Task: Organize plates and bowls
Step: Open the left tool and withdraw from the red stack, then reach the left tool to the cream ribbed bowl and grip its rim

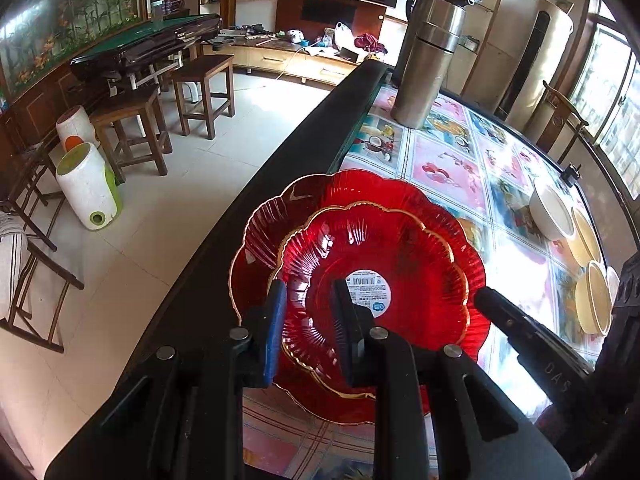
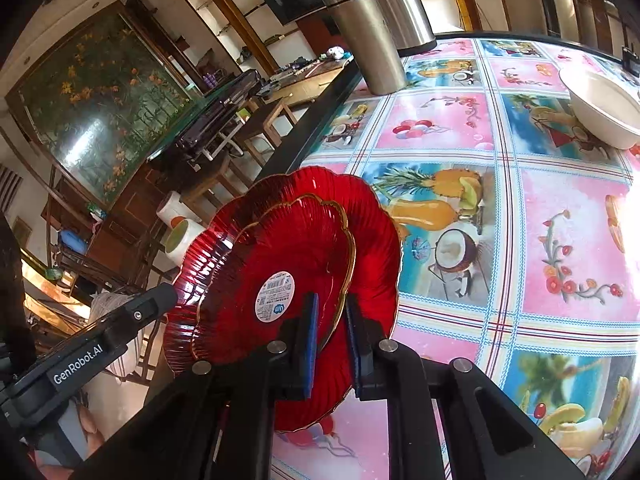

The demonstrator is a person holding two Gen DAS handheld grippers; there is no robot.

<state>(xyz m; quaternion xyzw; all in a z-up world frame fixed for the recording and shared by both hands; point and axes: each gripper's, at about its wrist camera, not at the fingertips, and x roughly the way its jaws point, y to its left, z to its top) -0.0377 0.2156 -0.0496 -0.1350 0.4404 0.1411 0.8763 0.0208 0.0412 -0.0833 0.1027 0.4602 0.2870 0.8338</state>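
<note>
A small red glass plate (image 1: 384, 264) with a gold scalloped rim and a white sticker sits in a larger red plate (image 1: 272, 216) near the table's left edge. My left gripper (image 1: 310, 308) straddles the small plate's near rim, jaws closed on it. My right gripper (image 2: 331, 320) straddles the small plate (image 2: 280, 264) on its right rim, jaws closed on it, above the large plate (image 2: 376, 240). The right gripper's finger (image 1: 516, 320) shows in the left wrist view. White and cream bowls (image 1: 552, 212) stand at the table's far right; one white bowl (image 2: 604, 112) shows in the right wrist view.
A steel thermos jug (image 1: 428, 56) stands at the table's far end, also in the right wrist view (image 2: 372, 32). The table (image 1: 448, 168) has a fruit-pattern cloth and a dark raised edge (image 1: 280, 184). Wooden stools (image 1: 200, 88) and white bins (image 1: 88, 188) stand on the floor left.
</note>
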